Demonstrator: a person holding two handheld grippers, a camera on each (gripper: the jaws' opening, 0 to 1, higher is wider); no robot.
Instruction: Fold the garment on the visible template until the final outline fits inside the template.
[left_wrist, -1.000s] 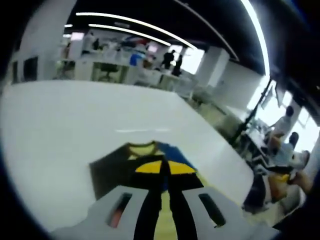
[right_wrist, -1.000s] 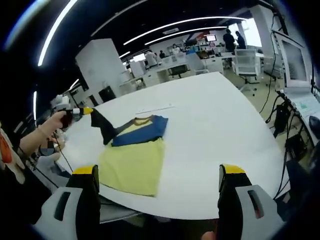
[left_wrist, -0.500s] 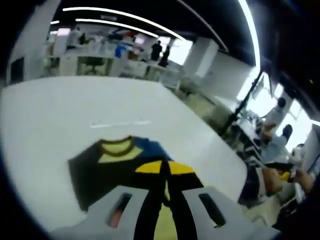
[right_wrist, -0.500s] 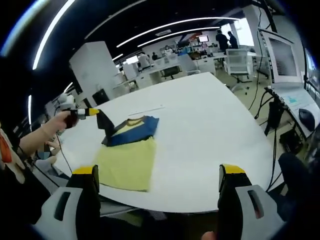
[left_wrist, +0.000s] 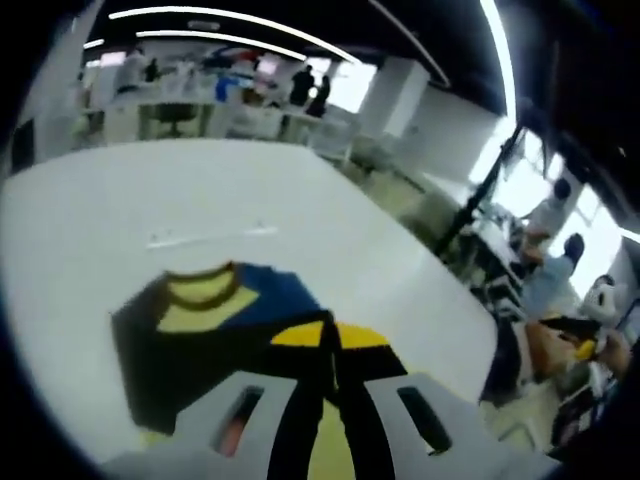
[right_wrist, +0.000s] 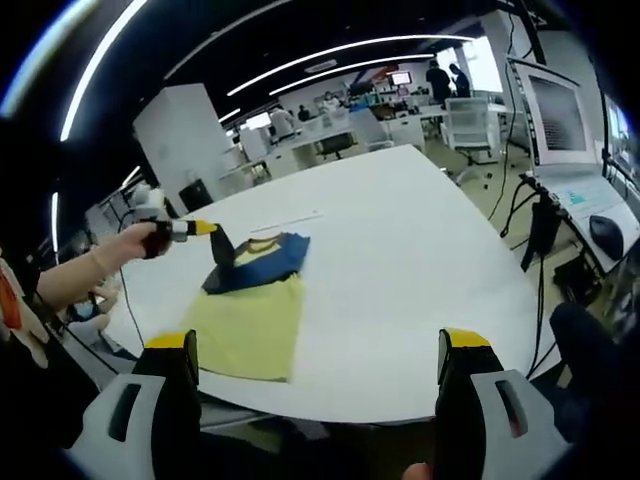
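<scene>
Garment (right_wrist: 250, 300) lies on the white counter (right_wrist: 400, 270), far ahead of the open right tongs (right_wrist: 318, 385): yellow body, blue shoulder. The left tongs (left_wrist: 328, 345) are closed on its dark sleeve (right_wrist: 222, 252), lifting it.

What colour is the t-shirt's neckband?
Yellow with a dark edge, on the t-shirt; clearest in the left gripper view.

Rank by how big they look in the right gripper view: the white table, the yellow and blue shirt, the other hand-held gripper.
1. white table
2. yellow and blue shirt
3. left hand-held gripper, clamped on the shirt's dark sleeve
</scene>
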